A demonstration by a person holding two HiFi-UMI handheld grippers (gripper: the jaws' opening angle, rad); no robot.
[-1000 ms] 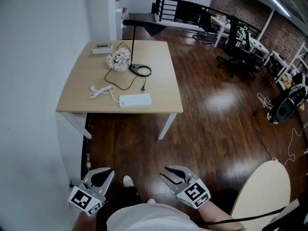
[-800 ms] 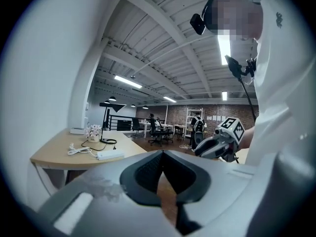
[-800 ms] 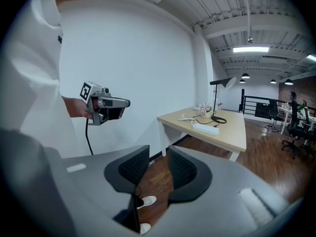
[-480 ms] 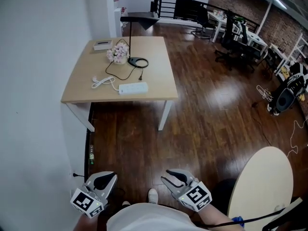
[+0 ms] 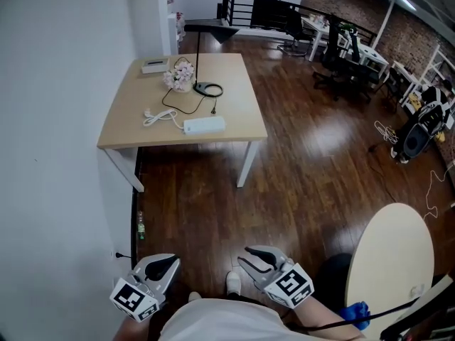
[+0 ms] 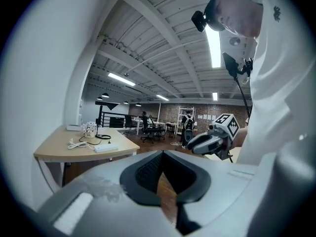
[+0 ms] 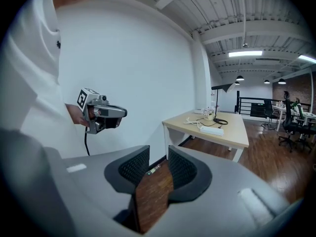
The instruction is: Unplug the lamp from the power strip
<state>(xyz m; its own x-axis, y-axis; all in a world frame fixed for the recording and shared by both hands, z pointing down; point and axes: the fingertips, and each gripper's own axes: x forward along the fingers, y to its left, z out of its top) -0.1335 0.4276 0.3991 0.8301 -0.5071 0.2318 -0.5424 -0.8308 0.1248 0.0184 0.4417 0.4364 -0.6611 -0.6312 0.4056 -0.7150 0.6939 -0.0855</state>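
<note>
Overall: the person stands well apart from the table [image 5: 238,84].
Left tongs [image 5: 162,267]: shut, pads together, holding nothing.
Right tongs [image 5: 254,258]: narrow gap, only floor showing between them.
Lamp [image 5: 207,25]: upright on the table, base just beside the flowers [image 5: 179,77].
Power strip [image 5: 204,125]: near the table's front edge.
Lamp plug [image 5: 213,109]: seemingly loose, near the strip; too small to confirm.

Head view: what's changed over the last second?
The person has stepped back from the table: it shows smaller and farther, with more floor in front. Nothing was grasped or released. The left gripper stays shut and empty, the right gripper open and empty; lamp, power strip and loose plug lie as before.
</note>
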